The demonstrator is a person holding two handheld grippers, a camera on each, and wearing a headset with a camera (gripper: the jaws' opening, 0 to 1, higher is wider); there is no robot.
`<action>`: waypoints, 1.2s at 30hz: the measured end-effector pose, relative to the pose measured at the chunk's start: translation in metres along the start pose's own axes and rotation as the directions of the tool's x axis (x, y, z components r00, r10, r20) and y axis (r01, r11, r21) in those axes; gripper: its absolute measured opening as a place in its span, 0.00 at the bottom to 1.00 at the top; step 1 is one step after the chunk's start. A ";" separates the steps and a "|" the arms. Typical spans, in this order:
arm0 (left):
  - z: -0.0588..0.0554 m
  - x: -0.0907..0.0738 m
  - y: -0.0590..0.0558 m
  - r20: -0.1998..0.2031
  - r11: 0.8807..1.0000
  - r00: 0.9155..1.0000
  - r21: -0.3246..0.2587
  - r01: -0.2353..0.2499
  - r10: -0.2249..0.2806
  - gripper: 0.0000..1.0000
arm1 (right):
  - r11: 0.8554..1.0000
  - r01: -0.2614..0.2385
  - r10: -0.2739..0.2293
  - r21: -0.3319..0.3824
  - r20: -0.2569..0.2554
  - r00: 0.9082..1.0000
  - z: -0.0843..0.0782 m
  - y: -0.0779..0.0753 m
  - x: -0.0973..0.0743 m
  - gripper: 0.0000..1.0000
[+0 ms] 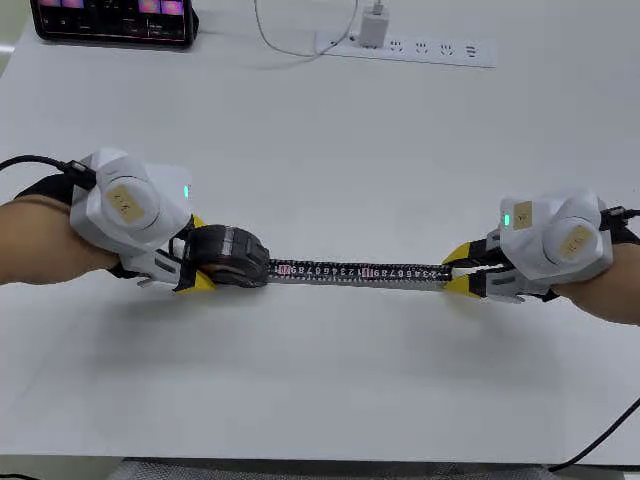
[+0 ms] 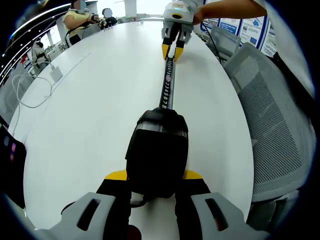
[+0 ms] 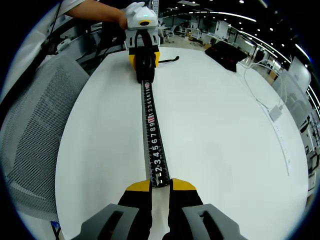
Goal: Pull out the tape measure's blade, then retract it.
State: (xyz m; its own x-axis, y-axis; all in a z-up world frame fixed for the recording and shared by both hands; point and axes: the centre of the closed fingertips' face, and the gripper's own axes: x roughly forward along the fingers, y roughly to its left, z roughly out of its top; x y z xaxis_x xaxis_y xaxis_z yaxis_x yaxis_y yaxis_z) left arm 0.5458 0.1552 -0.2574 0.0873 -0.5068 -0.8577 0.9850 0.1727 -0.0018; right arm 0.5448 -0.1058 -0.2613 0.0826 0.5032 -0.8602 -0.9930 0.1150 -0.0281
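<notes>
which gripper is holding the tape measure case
The left gripper: its jaws clamp the black case; the right gripper pinches only the blade end.

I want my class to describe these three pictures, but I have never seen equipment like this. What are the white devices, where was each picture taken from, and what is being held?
There is no robot here: a person holds hand-operated tongs in each hand. The rectangular picture comes from a camera on the person's head, looking down at a white table. The two round pictures come from cameras riding on the tongs, each looking along its own jaws. The left tongs are shut on the black case of a tape measure. The right tongs pinch the end of its blade, which is pulled out and stretched between them. At the table's far edge lie a white power strip with a charger plugged in and a dark device with a lit screen.
</notes>
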 end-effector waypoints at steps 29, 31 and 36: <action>0.001 0.000 -0.001 -0.005 1.000 1.000 0.005 -0.005 0.005 0.29 | 1.000 0.002 -0.001 0.018 -0.042 0.999 -0.021 -0.002 -0.008 0.07; 0.001 0.000 -0.001 -0.008 1.000 1.000 0.004 -0.008 0.008 0.29 | 1.000 -0.002 0.003 0.022 -0.043 0.999 -0.021 -0.002 -0.008 0.08; 0.001 0.000 0.000 -0.016 1.000 1.000 0.001 -0.016 0.016 0.29 | 1.000 -0.013 0.015 0.028 -0.063 0.998 -0.021 -0.002 -0.006 0.09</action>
State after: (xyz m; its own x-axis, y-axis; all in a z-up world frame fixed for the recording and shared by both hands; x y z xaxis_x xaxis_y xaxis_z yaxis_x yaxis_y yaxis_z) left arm 0.5457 0.1545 -0.2574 0.1006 -0.4908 -0.8654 0.9836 0.1797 0.0125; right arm 0.5447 -0.1271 -0.2664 0.0621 0.4498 -0.8910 -0.9912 0.1321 -0.0024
